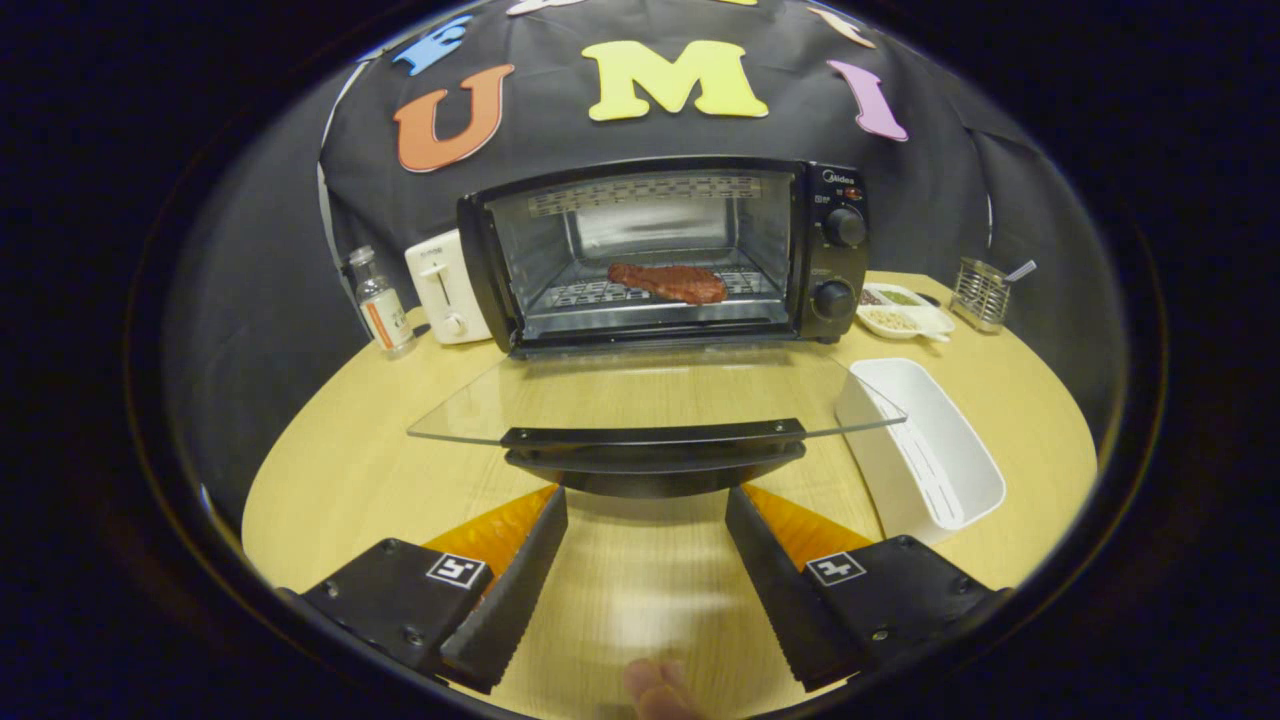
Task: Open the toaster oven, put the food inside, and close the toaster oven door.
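Gripper view: looks along the tongs point(646, 510) toward the toaster oven point(665, 250) at 12 o'clock on the desk point(340, 470).
Food: a reddish slab of meat point(668, 282) lies on the wire rack inside the oven, near the middle.
Door: the glass door point(650, 395) is folded down flat toward the tongs, its dark handle point(653, 452) just ahead of the fingertips.
Step in hand: by my reading, opening and loading are done; only closing is left.
Next move: get under or behind the handle and swing the door up until it seats against the oven front.
Tongs: fingers spread wide apart, holding nothing, tips just short of the handle; I cannot tell if they touch it.
Nearby: white tub point(925, 445) at 3 o'clock of the door, small bottle point(380, 300) and white toaster point(447, 288) at 9 o'clock of the oven.
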The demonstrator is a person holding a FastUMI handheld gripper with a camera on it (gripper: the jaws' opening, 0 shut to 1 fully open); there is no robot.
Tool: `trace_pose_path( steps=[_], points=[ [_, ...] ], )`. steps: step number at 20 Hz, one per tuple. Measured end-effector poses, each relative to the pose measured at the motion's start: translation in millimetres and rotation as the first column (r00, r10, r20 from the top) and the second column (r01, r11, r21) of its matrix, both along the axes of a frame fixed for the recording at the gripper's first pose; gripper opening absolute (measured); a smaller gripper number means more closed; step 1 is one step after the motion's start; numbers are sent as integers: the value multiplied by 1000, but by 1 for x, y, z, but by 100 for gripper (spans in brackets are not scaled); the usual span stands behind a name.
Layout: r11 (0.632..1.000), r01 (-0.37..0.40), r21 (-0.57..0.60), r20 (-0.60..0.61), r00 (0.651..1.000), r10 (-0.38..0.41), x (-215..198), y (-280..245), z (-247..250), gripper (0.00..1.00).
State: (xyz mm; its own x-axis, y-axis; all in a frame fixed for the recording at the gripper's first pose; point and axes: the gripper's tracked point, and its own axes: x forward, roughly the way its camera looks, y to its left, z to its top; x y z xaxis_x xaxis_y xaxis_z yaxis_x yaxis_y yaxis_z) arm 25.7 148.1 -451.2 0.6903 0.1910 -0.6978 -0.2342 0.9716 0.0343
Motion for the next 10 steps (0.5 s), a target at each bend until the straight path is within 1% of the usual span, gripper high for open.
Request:
trace_pose_path(
  steps=[3,6,10],
  points=[
    [999,0,-40,39,999,2,9,-1,12,100],
    [999,-2,-41,64,998,4,24,0,25,100],
    [999,17,-50,115,993,-11,48,-2,49,100]
  ],
)
